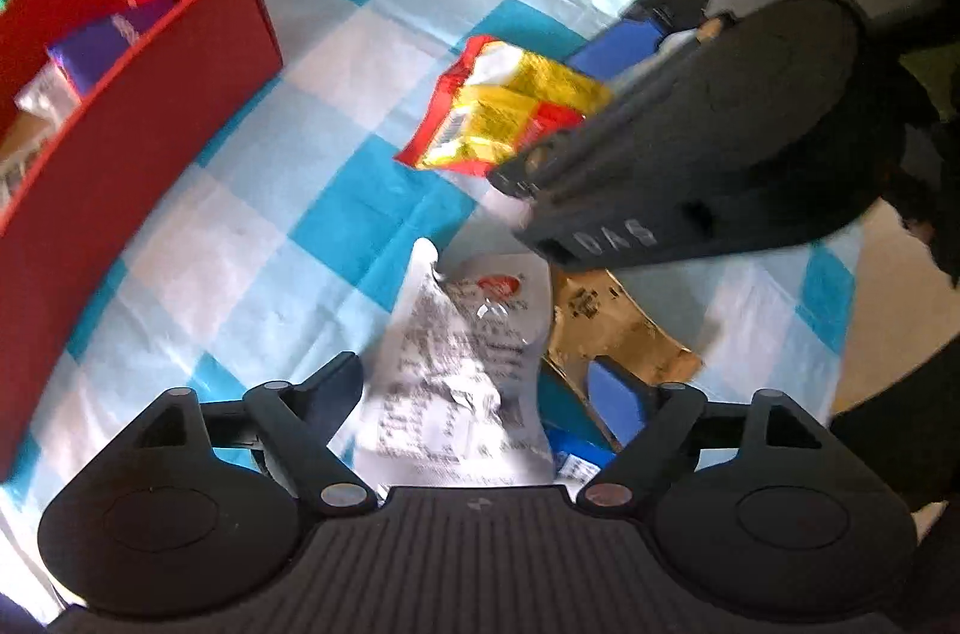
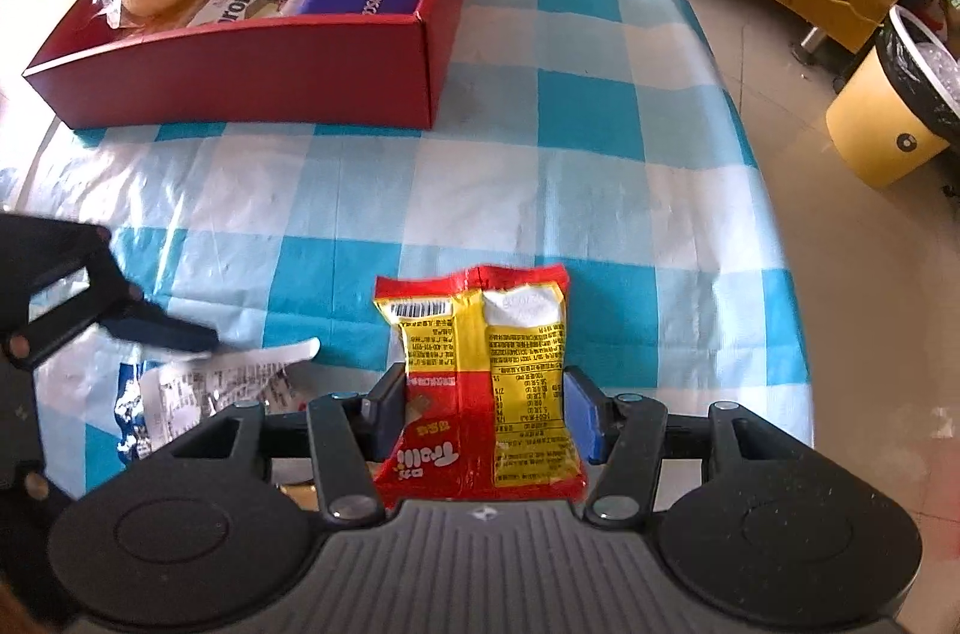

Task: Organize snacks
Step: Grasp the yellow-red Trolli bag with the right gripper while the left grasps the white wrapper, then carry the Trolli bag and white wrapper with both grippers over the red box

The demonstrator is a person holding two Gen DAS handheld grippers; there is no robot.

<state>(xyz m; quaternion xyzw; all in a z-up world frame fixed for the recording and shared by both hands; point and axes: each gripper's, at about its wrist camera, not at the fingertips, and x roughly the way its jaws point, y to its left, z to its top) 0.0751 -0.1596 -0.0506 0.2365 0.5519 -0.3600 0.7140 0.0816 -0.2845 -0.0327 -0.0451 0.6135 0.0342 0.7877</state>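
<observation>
The right tongs (image 2: 486, 415) are clamped on the red-and-yellow snack packet (image 2: 480, 364), its lower end hidden behind them, long axis pointing away toward the red box (image 2: 270, 58); the left tongs (image 1: 480, 394) stand apart over a blurred white wrapper (image 1: 462, 370) on the checked surface (image 2: 540, 190).

The right gripper (image 2: 483, 409) clamps a red-and-yellow snack packet (image 2: 480, 382) above the checked tablecloth (image 2: 540, 154).

white wrapper (image 1: 462, 370) print motion-blurred, red box (image 1: 138, 106) cut by left edge, brown packet (image 1: 618, 334) partly hidden
</observation>
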